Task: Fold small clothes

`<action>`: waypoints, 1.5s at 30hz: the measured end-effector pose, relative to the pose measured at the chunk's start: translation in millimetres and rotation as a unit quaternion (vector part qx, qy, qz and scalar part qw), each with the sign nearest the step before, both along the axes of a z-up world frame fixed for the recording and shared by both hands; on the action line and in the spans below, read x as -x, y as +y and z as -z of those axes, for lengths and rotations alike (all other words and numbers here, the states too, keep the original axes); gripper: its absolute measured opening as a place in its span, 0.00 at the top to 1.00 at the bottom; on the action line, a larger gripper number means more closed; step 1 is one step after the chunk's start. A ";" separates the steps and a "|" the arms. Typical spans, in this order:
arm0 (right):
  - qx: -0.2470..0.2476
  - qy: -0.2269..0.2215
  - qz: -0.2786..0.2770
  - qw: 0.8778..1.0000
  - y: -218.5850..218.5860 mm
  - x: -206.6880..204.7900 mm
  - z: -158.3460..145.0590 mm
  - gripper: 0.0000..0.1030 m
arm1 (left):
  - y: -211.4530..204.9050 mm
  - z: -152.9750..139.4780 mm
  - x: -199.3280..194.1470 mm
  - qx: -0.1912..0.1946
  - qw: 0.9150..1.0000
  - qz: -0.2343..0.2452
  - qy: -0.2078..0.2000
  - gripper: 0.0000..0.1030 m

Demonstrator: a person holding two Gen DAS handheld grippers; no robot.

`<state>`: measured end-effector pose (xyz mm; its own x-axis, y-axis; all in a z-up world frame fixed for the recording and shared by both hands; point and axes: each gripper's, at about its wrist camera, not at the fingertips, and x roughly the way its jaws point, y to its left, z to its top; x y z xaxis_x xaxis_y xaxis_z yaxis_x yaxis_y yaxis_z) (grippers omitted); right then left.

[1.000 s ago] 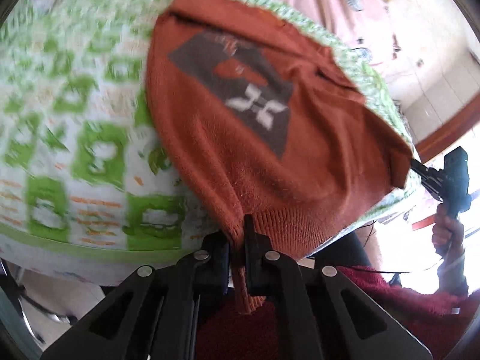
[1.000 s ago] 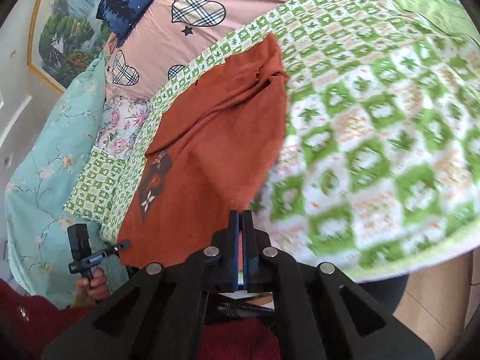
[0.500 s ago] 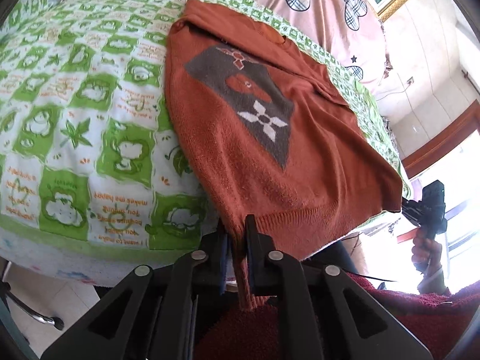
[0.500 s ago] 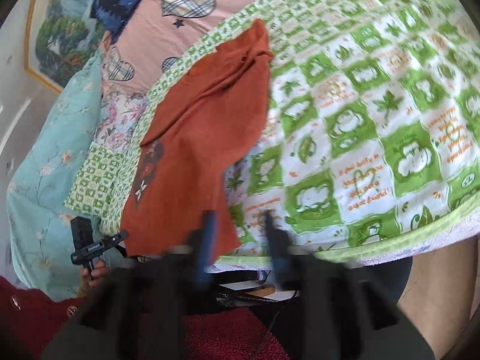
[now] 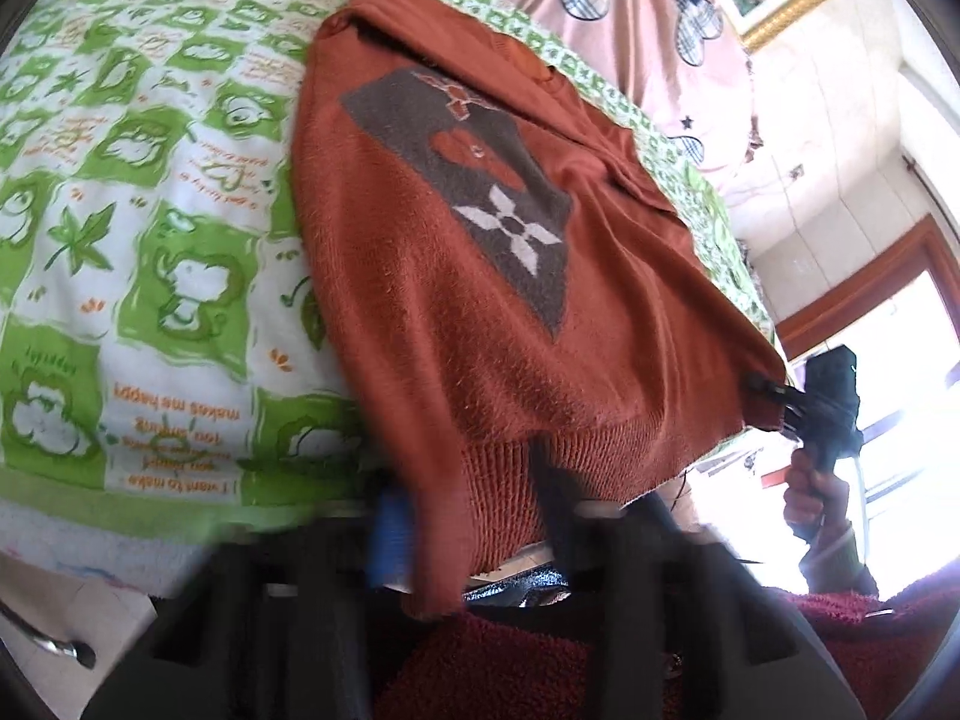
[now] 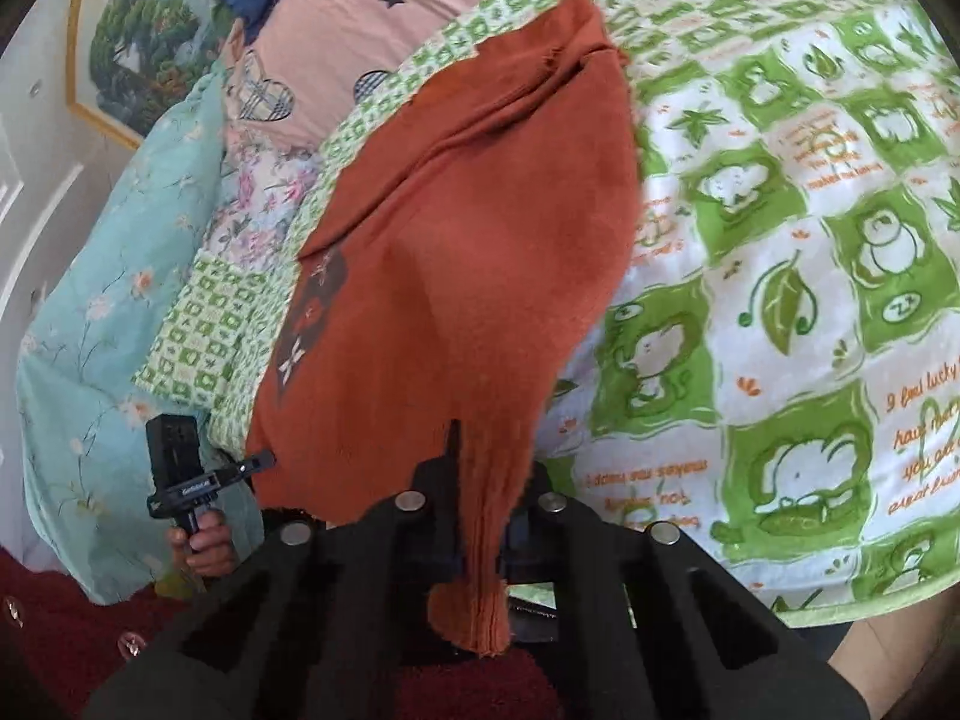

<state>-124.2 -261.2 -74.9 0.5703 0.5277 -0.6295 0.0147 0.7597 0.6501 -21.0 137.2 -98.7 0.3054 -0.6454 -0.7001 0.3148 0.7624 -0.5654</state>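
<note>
Change since the earlier frames: both grippers have come lower and closer to the bed edge, and the rust-orange sweater [image 5: 480,276] now lies flatter and more spread out on the blanket than a second ago; the right jaws, seen wide apart half a second ago, are now pressed on cloth again. Item: one small rust-orange knit sweater with a grey panel bearing a white four-petal flower [image 5: 513,228], lying face up on a green-and-white checked cartoon blanket [image 5: 150,252] on a bed, its ribbed hem hanging over the near edge toward both pairs of jaws, its neck end at the far side from them. Left gripper [image 5: 474,516]: blurred in its own view; the jaws are closing with the hem corner between them, the ribbed cloth hanging down past the fingers; in the right wrist view this gripper [image 6: 255,465] shows held in a hand [image 6: 201,546] at the left corner of the hem. Right gripper [image 6: 480,516]: jaws closed on the opposite hem corner, a fold of ribbed knit drooping below them; in the left wrist view it [image 5: 786,405] shows pinching the right corner, gripped by a hand [image 5: 813,492]. Beyond the sweater, away from the jaws: a pink pillow with plaid hearts [image 6: 372,18], a pale blue floral quilt [image 6: 108,276] and a framed landscape picture [image 6: 138,36].
</note>
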 end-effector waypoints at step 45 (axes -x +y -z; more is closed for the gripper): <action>-0.008 -0.083 0.091 0.992 -115.7 -284.6 -61.1 0.94 | -27.1 -150.1 -282.8 0.000 0.971 -0.141 -0.191 0.96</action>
